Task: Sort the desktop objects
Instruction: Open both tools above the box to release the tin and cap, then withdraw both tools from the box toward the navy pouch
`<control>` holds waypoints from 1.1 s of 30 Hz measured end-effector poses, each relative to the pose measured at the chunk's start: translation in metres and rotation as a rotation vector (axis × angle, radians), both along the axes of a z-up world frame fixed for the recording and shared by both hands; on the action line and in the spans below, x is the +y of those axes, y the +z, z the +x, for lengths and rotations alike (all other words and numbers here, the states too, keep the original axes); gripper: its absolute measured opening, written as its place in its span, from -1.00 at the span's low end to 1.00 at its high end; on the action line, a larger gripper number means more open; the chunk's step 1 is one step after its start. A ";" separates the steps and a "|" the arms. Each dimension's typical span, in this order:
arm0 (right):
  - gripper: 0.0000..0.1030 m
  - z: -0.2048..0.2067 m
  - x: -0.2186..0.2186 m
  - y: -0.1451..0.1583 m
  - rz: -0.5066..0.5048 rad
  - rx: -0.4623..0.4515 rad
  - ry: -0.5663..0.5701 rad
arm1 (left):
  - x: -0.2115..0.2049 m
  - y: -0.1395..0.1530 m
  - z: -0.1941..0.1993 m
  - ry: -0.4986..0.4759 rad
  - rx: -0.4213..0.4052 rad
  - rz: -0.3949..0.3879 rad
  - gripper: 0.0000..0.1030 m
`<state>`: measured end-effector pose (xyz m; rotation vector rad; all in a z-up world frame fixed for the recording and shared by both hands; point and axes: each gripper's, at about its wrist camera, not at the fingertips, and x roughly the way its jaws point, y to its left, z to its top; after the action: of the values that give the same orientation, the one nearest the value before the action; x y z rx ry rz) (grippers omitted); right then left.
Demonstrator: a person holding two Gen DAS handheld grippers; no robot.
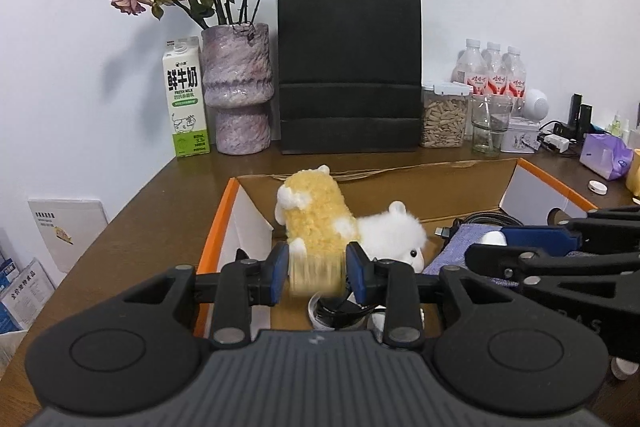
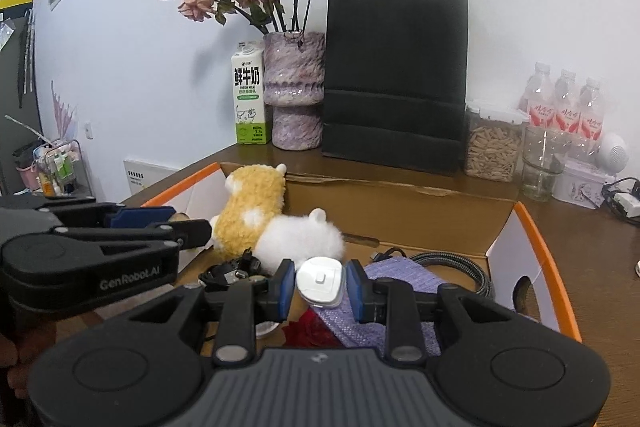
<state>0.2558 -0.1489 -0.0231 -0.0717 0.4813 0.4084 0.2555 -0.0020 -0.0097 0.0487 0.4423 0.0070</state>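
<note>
The milk carton reads "鲜牛奶" and "FRESH MILK"; the left gripper bears "GenRobot.AI" on its side.

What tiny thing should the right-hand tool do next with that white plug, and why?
Probably open its jaws. The right gripper grips the white plug low inside the cardboard box, just above the purple cloth, so releasing should drop it gently there.

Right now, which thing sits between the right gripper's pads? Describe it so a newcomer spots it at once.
Start at the open cardboard box with orange-edged flaps, in front of the black paper bag. Over the purple cloth inside it, the right gripper has a small white plug-like adapter between its blue pads. It is hard, smooth and glossy, unlike the fluffy white plush just behind.
</note>
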 end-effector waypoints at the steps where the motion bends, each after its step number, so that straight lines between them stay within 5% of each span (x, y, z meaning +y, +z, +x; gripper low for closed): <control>1: -0.41 -0.002 -0.001 0.001 0.001 -0.010 -0.006 | 0.000 0.001 -0.001 0.004 -0.009 -0.001 -0.12; 3: -0.13 -0.005 -0.003 0.003 0.002 -0.026 -0.015 | 0.001 0.003 -0.004 0.020 -0.032 -0.003 0.38; 5: 0.49 -0.009 -0.005 0.006 0.006 -0.051 -0.037 | 0.003 0.006 -0.008 0.050 -0.063 -0.001 0.70; 8: 0.97 -0.015 -0.012 0.011 0.009 -0.105 -0.090 | 0.006 0.012 -0.013 0.091 -0.107 -0.003 1.00; 33: 1.00 -0.052 -0.015 0.031 -0.016 -0.140 -0.069 | 0.014 0.029 -0.047 0.059 -0.153 -0.016 1.00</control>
<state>0.2037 -0.1641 0.0084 -0.0982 0.3485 0.3293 0.2087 0.0116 0.0195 0.0192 0.2911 0.0648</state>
